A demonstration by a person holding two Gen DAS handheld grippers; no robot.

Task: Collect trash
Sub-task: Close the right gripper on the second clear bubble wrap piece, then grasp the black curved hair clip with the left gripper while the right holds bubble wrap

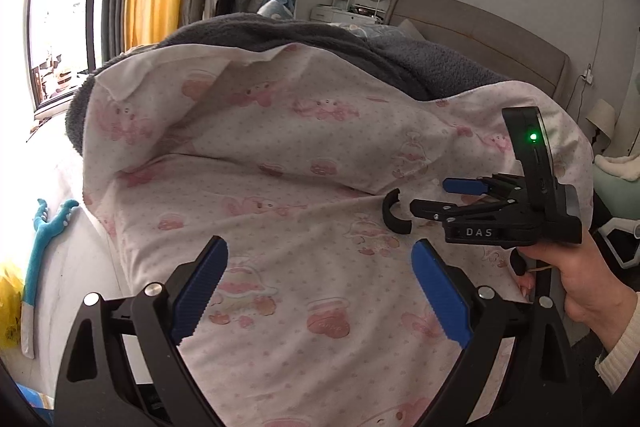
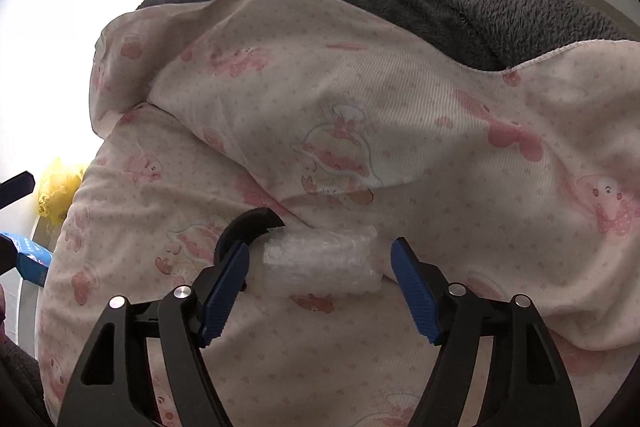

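You can read only one piece of text across both views: the white capitals "DAS", printed on the black body of the right gripper [image 1: 424, 203], on the small block just behind its jaws, seen from the left wrist view. Above it on the same device glows a green indicator light, which carries no lettering. In the right wrist view a blue box [image 2: 34, 259] at the left edge bears small white print, but it is too blurred for you to make out. The pink cartoon figures on the quilt cover [image 1: 280, 155] carry no words that you can read
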